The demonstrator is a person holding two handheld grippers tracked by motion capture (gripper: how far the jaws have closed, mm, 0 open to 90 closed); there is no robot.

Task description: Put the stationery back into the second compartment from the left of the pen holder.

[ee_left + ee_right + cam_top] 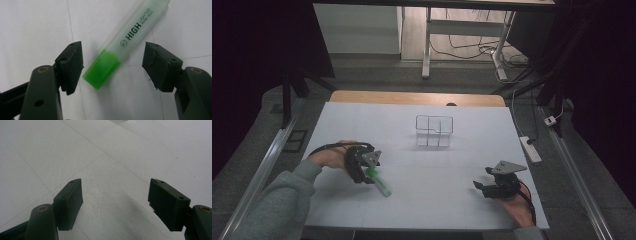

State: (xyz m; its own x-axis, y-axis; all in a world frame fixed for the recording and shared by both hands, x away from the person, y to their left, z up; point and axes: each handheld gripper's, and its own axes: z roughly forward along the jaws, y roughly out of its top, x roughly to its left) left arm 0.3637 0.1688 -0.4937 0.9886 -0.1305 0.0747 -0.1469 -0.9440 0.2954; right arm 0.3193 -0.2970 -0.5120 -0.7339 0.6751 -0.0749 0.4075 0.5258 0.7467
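A green highlighter (117, 50) lies flat on the white table, its bright green cap end toward my left gripper (113, 67). That gripper is open, and the cap sits between its two pads without touching either. From above, the highlighter (379, 181) pokes out from under the left gripper (368, 172), which a hand in a grey sleeve holds at the table's left. My right gripper (484, 186) rests at the front right, open, with bare table between its jaws (115, 202).
A clear plastic organiser with compartments (434, 131) stands in the far middle of the white table (462, 210). A power strip (530, 148) lies on the floor off the right edge. A desk frame and cables stand beyond the table.
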